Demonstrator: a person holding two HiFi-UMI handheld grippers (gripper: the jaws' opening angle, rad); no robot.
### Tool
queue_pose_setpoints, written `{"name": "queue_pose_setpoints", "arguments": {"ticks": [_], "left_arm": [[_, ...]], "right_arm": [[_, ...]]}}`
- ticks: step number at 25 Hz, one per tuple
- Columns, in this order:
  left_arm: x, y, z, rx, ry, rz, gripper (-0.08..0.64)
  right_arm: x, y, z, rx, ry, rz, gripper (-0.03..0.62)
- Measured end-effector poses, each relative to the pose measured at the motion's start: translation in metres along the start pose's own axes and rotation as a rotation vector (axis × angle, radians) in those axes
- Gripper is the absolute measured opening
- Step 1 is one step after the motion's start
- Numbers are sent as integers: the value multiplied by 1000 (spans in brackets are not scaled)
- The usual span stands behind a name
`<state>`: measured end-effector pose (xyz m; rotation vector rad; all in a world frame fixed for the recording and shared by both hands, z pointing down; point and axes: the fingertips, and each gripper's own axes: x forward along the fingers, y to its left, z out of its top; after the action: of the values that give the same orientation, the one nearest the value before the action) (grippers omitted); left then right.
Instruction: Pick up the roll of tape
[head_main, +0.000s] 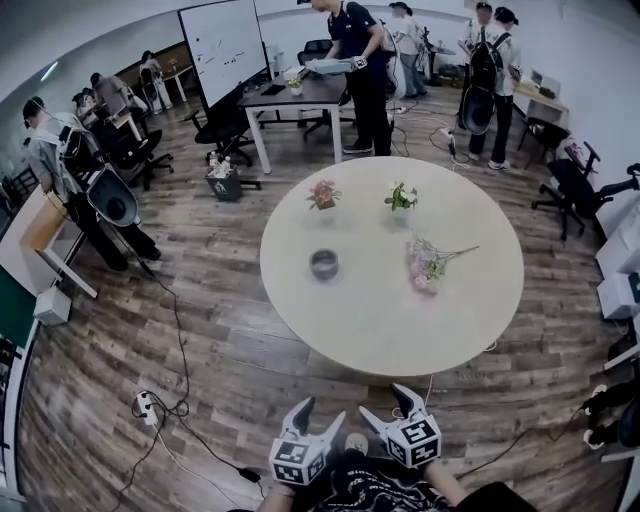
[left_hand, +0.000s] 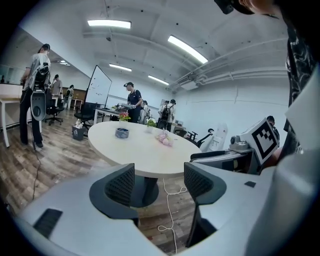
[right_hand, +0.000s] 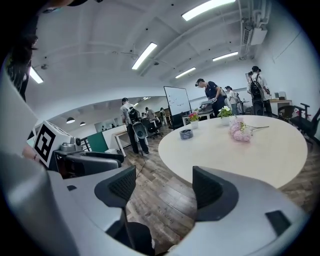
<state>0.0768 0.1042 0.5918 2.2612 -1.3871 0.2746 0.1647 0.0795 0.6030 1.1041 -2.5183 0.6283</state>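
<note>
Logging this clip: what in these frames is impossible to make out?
- Roll of tape: too small in all three views to tell how much tape it holds.
- Table base: hidden under the tabletop in the head view, and partly behind a jaw of the left gripper in its own view.
- Whiteboard writing: too small in the head view.

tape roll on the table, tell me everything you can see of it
The tape is a small dark grey ring with a lighter inside. It lies flat, open core facing up, on the left part of the round pale table, well in from the rim. It sits apart from the potted flowers beyond it, and only the tabletop touches it. Its material and any print are too small to make out.
</note>
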Motion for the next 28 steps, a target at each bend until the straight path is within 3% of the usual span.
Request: {"name": "queue_pose_setpoints", "arguments": {"ticks": [15, 28], "left_arm": [[49, 30, 30, 61, 12, -79, 314], [112, 128, 99, 90, 11, -187, 314]], "right_arm": [[43, -22, 18, 55, 4, -42, 341], [149, -37, 74, 83, 9, -122, 336]]}}
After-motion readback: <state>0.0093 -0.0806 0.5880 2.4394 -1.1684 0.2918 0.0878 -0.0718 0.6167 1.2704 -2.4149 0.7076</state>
